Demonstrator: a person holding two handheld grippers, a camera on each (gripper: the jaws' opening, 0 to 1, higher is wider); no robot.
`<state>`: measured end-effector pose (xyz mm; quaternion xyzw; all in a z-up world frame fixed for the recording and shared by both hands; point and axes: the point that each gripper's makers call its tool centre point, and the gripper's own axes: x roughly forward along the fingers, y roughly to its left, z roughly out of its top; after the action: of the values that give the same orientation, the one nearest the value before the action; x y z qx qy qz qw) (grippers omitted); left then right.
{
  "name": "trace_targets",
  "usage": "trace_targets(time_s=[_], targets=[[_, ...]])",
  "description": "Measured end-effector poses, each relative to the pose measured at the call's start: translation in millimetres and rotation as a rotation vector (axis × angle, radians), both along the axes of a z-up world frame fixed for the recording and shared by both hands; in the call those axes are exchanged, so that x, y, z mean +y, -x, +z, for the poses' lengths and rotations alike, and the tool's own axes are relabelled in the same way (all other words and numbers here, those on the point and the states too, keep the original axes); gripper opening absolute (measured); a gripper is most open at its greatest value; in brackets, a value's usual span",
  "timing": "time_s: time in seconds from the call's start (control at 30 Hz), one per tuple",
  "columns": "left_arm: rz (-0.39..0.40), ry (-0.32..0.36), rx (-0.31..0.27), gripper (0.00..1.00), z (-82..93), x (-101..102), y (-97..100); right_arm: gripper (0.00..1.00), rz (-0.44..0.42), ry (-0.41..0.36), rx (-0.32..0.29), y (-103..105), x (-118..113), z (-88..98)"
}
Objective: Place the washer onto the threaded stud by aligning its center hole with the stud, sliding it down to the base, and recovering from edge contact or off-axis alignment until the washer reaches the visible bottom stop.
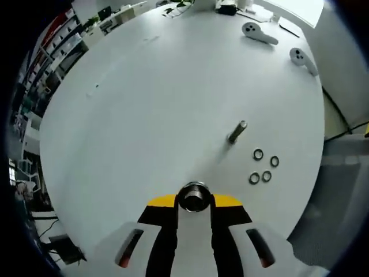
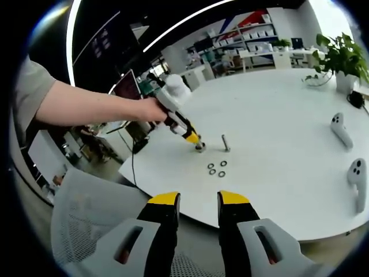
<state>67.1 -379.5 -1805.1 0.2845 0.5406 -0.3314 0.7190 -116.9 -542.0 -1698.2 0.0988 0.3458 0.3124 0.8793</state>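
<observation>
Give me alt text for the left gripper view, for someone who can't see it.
The left gripper pinches a small metal nut between its yellow-tipped jaws above a round white table. Beyond it a threaded stud stands on the table, with four loose washers beside it and two white handheld controllers at the far edge.

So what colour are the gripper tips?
Yellow over black fingers, clearest in the right gripper view.
</observation>
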Motion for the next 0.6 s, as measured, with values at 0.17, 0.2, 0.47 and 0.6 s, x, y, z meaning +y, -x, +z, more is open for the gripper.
trace_targets(time_s=[0.17,0.2,0.47,0.6], targets=[[-0.01,-0.02,0.018,0.19,-11.3,-0.3,-1.0,0.28,0.004,0.003,0.001,0.5,0.5,-0.4],[-0.013,-0.023,0.019,0.19,-13.0,-0.5,-1.2,0.28,0.005,0.004,0.002,0.7,0.7,-0.5],[-0.019,-0.033,0.033,0.19,-19.6,-0.1,-1.3,0.28,0.009,0.006,0.005,1.2,1.1,-1.1],[-0.022,-0.033,0.032,0.19,-21.3,1.5,-0.3,0.28,0.006,0.003,0.002,0.8,1.1,-0.3]])
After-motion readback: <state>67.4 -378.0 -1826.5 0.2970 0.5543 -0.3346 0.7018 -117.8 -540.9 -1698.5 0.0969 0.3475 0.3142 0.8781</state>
